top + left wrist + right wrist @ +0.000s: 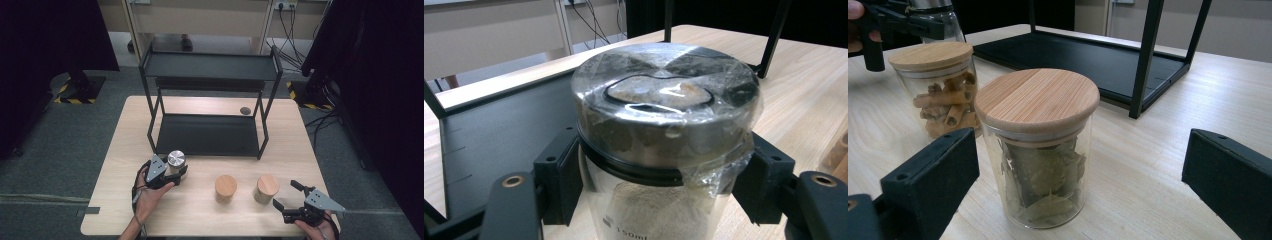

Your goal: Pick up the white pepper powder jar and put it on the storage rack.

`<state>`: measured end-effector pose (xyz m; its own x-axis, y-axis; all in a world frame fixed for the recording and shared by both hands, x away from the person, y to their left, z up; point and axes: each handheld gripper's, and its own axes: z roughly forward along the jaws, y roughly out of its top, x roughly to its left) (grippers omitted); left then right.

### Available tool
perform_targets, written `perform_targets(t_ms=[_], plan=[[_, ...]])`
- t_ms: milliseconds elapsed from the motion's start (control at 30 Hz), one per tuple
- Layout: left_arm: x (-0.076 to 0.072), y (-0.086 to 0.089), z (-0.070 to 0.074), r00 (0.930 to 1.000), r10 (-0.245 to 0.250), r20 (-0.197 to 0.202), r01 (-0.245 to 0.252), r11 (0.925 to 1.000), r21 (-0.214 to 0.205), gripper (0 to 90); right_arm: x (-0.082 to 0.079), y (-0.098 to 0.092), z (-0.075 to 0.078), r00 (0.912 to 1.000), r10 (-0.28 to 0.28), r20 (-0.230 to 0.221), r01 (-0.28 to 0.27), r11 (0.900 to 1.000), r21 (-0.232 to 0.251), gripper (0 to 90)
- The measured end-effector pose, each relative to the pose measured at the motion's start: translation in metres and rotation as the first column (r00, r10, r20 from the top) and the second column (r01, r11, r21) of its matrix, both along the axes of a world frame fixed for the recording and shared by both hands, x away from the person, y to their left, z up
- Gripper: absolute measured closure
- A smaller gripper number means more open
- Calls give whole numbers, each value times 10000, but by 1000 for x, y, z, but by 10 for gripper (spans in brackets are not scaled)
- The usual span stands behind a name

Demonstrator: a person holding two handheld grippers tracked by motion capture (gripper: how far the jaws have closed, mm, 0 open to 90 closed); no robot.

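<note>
left gripper point(172, 172) clamped on the glass jar with the silver metal lid point(176, 160), just in front of the black 2-tier metal rack point(210, 67). best lift it straight, keep it upright. right gripper point(289, 196) gapes wide by the wooden-lidded glass jar of leaves point(1040, 150).

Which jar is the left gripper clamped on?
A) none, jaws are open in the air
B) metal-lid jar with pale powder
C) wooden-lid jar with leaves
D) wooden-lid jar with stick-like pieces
B: in the left gripper view the left gripper has both jaws pressed against the glass of the metal-lid jar, just under its film-wrapped lid, with pale powder inside; the two wooden-lid jars stand free on the table.
</note>
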<state>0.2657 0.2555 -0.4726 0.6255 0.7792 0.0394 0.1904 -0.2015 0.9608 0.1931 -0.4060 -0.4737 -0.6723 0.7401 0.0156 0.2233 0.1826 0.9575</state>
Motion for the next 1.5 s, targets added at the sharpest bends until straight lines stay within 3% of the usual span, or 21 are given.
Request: perform_targets(t_ms=[633,1500], plan=[[3,3,10,9999,-15,112,16,9999,-118,309,0,0,0,10000,4,6,-4,10000,1,20],[28,-4,35,9999,33,139,-32,10000,-73,308,0,0,0,10000,1,-14,-1,10000,15,20]])
